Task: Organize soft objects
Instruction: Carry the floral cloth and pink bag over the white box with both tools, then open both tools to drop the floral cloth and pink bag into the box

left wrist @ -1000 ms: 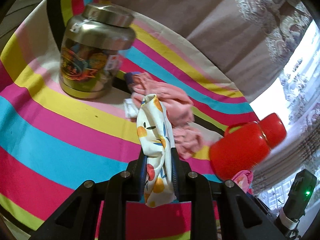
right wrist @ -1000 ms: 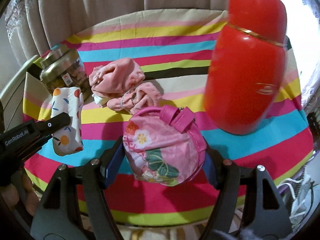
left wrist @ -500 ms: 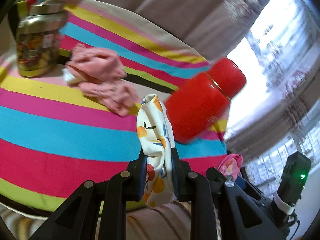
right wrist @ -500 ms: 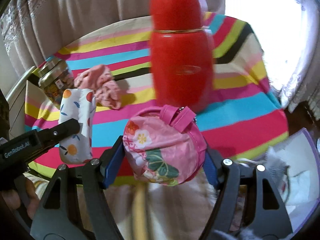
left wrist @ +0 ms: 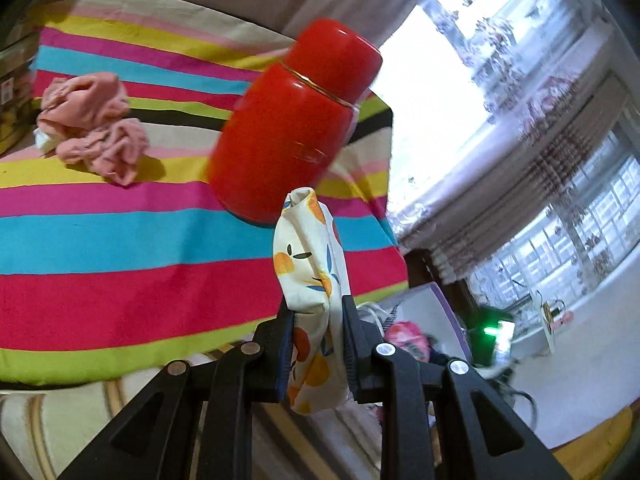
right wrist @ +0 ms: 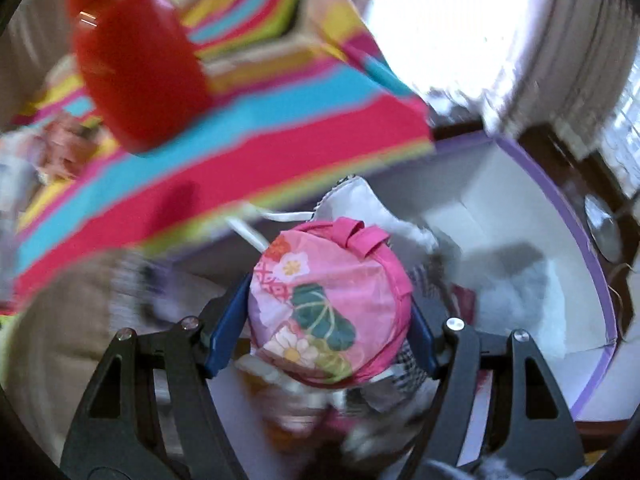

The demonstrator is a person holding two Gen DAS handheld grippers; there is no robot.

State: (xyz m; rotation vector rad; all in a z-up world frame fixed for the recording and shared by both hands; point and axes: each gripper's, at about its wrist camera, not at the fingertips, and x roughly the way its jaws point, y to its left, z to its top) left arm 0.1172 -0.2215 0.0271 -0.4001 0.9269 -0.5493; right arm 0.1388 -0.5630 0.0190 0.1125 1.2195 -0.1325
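Red flask (left wrist: 292,120) beside pink cloths (left wrist: 92,120); left fingers (left wrist: 289,332) pinch fruit-print cloth (left wrist: 310,264), right fingers (right wrist: 224,332) clamp floral pouch (right wrist: 328,308).

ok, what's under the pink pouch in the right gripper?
The pink pouch hangs over a purple-rimmed box holding pale soft items. What lies directly under it is covered and blurred.

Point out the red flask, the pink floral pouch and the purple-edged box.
red flask (left wrist: 280,132), left wrist view, middle of its body
pink floral pouch (right wrist: 328,304), right wrist view, its printed front
purple-edged box (right wrist: 560,208), right wrist view, its rim
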